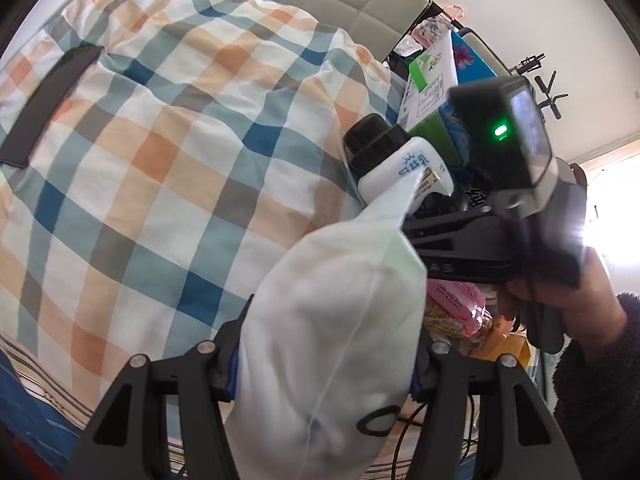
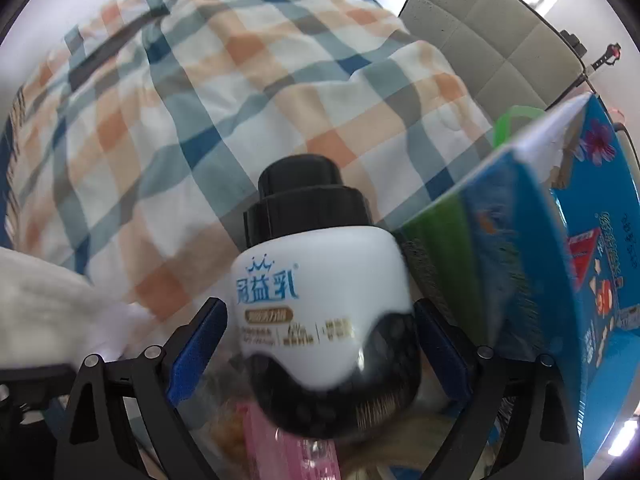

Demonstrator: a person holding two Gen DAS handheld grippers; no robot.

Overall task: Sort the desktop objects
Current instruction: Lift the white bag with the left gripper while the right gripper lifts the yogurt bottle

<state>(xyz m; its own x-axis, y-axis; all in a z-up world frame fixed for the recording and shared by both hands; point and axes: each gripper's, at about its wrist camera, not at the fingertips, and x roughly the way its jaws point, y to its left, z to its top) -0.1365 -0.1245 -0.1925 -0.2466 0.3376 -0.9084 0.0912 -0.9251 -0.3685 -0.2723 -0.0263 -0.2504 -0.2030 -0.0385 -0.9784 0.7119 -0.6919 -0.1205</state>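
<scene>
My left gripper [image 1: 324, 344] is shut on a white cloth bag [image 1: 328, 332] that fills the lower middle of the left wrist view. My right gripper [image 2: 320, 312] is shut on a white bottle with a black cap [image 2: 320, 280]. The same bottle [image 1: 396, 160] shows in the left wrist view beyond the bag, with the right gripper's body [image 1: 500, 200] and the hand behind it. A corner of the white bag [image 2: 44, 296] shows at the left of the right wrist view.
A checked quilt [image 1: 160, 140] covers the bed behind. A blue and green carton [image 2: 560, 260] stands close to the right of the bottle. Pink snack packets [image 1: 460, 300] lie below. A grey padded headboard [image 1: 352, 4] is at the back.
</scene>
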